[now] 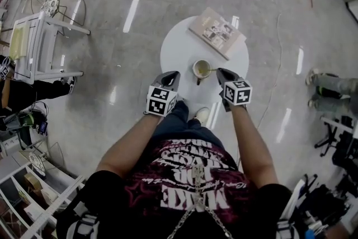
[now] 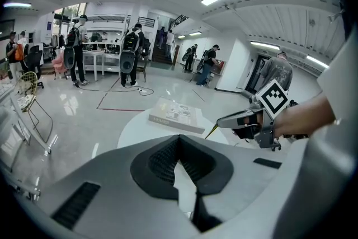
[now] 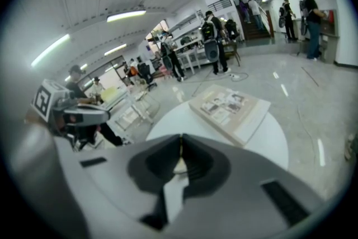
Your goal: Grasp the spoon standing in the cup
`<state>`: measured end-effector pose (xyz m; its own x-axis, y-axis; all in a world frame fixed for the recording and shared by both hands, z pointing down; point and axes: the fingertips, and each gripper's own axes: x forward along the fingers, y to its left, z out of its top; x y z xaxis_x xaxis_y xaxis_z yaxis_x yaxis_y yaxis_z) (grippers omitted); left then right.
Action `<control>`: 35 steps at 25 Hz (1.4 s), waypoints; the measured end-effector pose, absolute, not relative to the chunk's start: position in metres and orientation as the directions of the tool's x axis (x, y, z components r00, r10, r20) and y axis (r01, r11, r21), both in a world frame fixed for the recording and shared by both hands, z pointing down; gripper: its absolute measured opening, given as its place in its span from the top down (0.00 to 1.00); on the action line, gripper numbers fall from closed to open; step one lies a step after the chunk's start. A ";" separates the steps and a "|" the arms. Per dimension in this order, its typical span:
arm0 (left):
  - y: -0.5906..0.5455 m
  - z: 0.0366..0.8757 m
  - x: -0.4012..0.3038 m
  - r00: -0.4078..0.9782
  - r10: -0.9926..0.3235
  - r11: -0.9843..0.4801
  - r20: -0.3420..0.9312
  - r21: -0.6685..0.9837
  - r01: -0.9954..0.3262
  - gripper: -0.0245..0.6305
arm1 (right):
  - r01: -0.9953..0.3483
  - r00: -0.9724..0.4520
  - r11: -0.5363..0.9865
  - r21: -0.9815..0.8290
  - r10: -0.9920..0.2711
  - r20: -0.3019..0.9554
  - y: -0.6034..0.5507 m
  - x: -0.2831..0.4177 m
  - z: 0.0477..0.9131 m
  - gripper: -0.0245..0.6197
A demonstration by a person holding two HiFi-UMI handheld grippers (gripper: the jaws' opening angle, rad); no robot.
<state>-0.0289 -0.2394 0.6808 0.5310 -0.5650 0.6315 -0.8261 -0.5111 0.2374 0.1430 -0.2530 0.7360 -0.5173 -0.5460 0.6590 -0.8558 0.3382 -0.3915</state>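
Jaws on your right gripper are pinched onto the thin gold handle of the spoon, which leans out of the cup at the middle of the head view. Your left gripper has its jaws together on nothing and sits just left of the cup. The grasp looks made; only lifting the spoon out seems left. On the round white tabletop I count one cup, one spoon and one book.
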 end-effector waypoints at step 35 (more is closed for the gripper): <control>-0.225 0.585 -0.014 0.525 -0.700 -0.495 0.484 0.200 -0.846 0.93 | -0.845 -0.525 0.360 -0.395 -0.699 0.486 -0.215 0.190 0.600 0.91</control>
